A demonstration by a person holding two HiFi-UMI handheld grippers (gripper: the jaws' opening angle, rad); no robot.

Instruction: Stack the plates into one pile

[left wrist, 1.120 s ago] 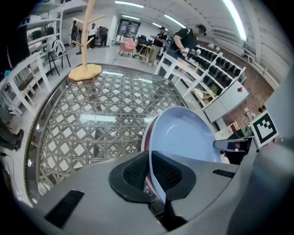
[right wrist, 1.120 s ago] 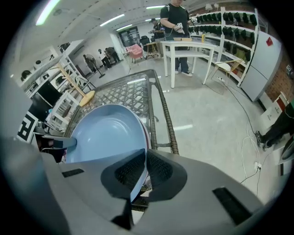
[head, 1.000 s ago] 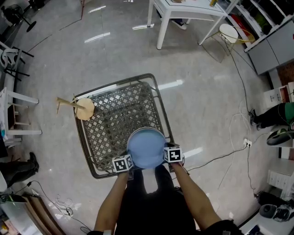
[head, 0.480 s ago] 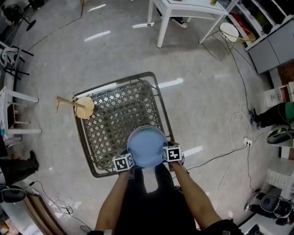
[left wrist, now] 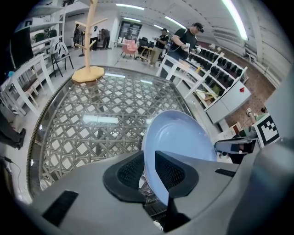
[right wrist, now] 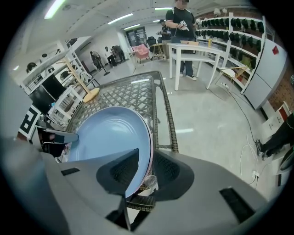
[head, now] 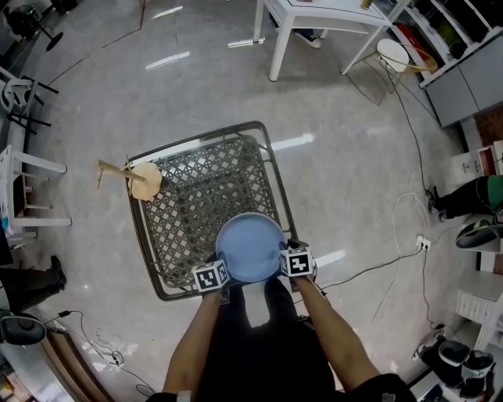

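Note:
A light blue plate lies at the near edge of a glass-topped wicker table, with a pinkish rim of another plate showing just under it. My left gripper is at the plate's near left rim. In the left gripper view the plate runs between its jaws, which are opening and stand slack round the rim. My right gripper is at the near right rim. In the right gripper view its jaws are shut on the plate.
A wooden branch stand sits on the table's far left corner. A white table and a wire stool stand beyond. White chairs are to the left. Cables cross the floor at right, near a person's shoes.
The blue plate and both grippers have edged slightly forward over the table. Nothing else has moved.

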